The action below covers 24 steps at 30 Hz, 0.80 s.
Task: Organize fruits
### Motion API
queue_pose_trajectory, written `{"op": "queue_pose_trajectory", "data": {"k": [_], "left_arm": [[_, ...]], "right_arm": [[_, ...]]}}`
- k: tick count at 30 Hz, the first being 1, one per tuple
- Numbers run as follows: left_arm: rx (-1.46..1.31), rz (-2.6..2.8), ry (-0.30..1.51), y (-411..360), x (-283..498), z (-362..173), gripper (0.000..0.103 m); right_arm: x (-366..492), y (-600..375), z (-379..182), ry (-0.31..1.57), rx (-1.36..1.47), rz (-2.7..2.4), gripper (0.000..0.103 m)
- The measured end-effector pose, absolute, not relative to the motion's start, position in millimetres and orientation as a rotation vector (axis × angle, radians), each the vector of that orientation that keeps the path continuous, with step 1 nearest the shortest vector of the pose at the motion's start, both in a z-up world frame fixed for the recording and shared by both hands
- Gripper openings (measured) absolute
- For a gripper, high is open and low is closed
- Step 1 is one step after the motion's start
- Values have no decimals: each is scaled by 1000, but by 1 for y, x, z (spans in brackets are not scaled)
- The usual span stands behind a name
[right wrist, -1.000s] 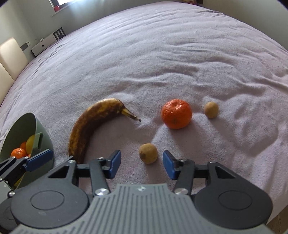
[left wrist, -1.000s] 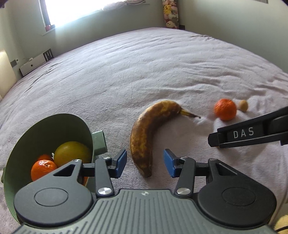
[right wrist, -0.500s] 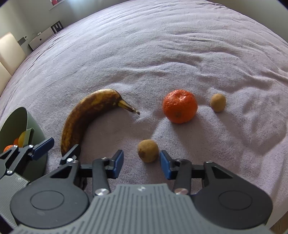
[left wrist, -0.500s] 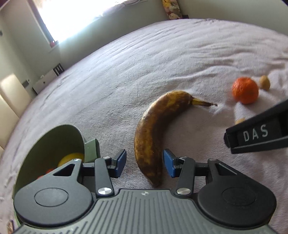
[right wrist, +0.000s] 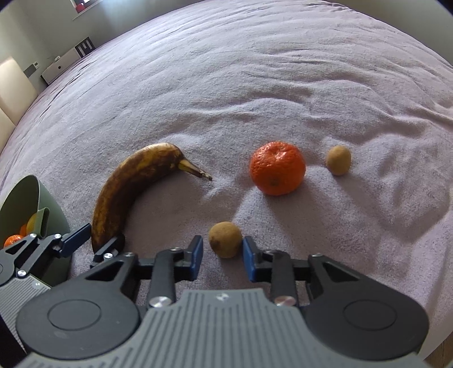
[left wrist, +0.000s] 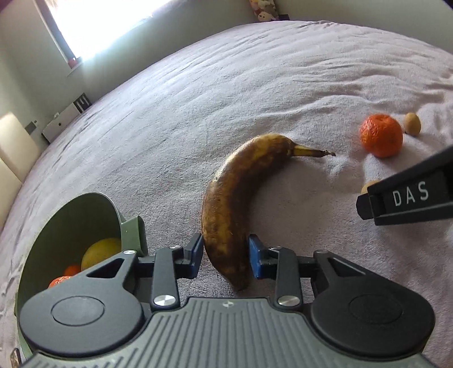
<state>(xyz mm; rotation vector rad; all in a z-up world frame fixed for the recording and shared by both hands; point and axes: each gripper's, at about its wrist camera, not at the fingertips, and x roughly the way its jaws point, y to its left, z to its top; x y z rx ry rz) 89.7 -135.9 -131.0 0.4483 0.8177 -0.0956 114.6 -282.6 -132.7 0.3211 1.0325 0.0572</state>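
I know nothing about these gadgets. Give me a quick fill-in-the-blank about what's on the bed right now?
1. The left gripper has its open jaws around the ____.
2. The right gripper straddles the near small ____ fruit.
3. The green bowl holds oranges and a ____ fruit.
4. The loose orange lies between the banana and another ____ fruit.

Missing words: banana; brown; yellow; brown

Daylight enters from a blown-out window (left wrist: 93,25) at upper left. Fruit such as the mandarin (right wrist: 277,168) casts soft shadows toward the right across the bed (right wrist: 254,85). Both fisheye views bow strongly at the edges, with dark corners; focus is sharp.
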Motion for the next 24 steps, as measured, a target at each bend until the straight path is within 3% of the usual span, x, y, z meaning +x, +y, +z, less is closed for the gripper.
{"op": "queue_pose_trajectory", "data": {"k": [24], "left_arm": [[242, -65, 1062, -125, 38, -96, 38]], "right_arm": [[80, -286, -120, 1072, 430, 92, 18]]}}
